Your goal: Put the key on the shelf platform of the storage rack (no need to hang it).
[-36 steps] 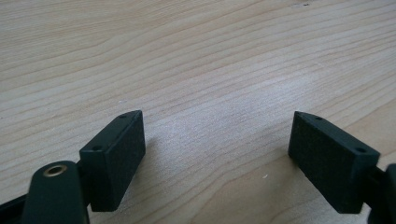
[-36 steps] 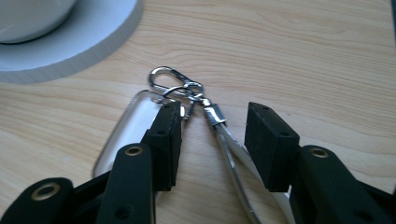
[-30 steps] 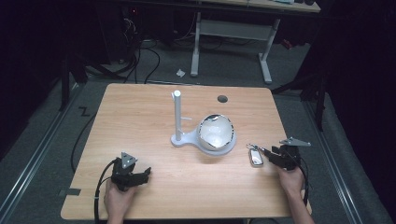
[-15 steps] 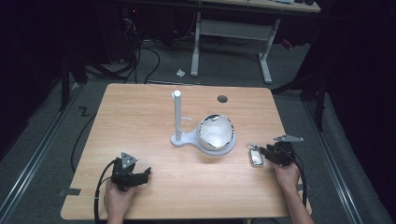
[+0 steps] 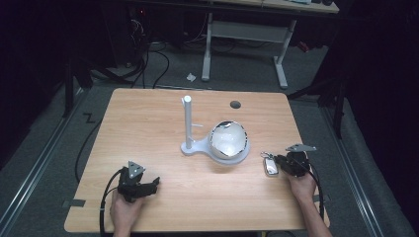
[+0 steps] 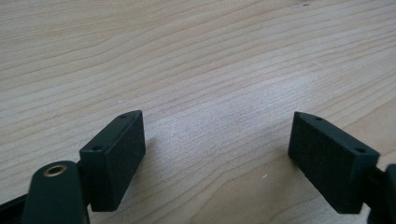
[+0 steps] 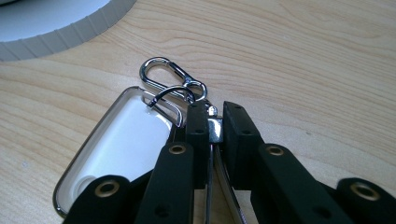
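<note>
Lying flat on the wooden table [image 5: 148,123], near its right front edge, the key fob [image 7: 123,140] was a white piece in a clear case, with a silver carabiner clip [image 7: 161,74] and a small ring at its top. In the right gripper view the right gripper [image 7: 210,123] had its two black jaws drawn together on a small metal piece of the key set just beside the fob's ring; the jaws had just been closing, and that metal piece sat pinched between the pads. From above, the same gripper [image 5: 282,164] lay low at the fob [image 5: 270,165], the person's right hand [image 5: 300,183] behind it.

Just left of the fob stood a white round bowl-like base [image 5: 229,140], joined to a flat white foot that carried an upright white post [image 5: 188,121]. A dark round hole [image 5: 235,104] marked the table farther back.

Well apart, at the left front of the table, the left gripper [image 5: 143,186] rested in the person's left hand [image 5: 126,210]. Its jaws stood wide apart, with bare wood between them.
</note>
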`<state>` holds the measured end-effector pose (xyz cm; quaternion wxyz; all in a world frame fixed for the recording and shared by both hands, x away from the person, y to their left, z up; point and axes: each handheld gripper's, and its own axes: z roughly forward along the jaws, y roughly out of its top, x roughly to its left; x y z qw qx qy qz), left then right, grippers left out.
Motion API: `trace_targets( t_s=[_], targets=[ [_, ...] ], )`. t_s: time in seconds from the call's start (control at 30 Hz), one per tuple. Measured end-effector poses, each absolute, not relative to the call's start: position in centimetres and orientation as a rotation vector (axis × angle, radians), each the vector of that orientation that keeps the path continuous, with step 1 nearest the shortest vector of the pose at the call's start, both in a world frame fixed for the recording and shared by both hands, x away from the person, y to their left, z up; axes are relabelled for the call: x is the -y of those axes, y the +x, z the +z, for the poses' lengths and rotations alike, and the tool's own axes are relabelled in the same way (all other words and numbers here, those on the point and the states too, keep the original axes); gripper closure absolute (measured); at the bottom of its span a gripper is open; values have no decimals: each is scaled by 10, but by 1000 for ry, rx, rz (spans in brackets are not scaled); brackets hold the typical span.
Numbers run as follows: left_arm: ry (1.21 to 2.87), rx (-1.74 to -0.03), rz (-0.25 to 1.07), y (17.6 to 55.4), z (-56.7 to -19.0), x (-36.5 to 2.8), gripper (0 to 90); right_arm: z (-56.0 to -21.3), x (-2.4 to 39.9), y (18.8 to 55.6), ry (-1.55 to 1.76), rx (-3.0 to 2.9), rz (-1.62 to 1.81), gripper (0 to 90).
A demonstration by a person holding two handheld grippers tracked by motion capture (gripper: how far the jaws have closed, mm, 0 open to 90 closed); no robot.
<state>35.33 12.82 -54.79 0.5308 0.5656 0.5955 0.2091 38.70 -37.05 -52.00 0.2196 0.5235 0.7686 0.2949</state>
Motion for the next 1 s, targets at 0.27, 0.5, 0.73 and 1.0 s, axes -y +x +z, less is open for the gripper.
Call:
trace_targets(
  t_s=[0.27,0.5,0.73,1.0],
  targets=[
    [1349,-1422,499,353,-548,-128,192,-503,380,378,1442,-2091,907,818],
    [1350,-1421,499,353,-548,-128,192,-491,381,373,1430,-2083,976,818],
    [1350,-1421,498,353,-548,-128,192,-472,378,367,1380,-2070,1042,819],
    [1349,-1422,499,353,-548,-128,193,-458,374,359,1328,-2063,1092,819]
  ],
)
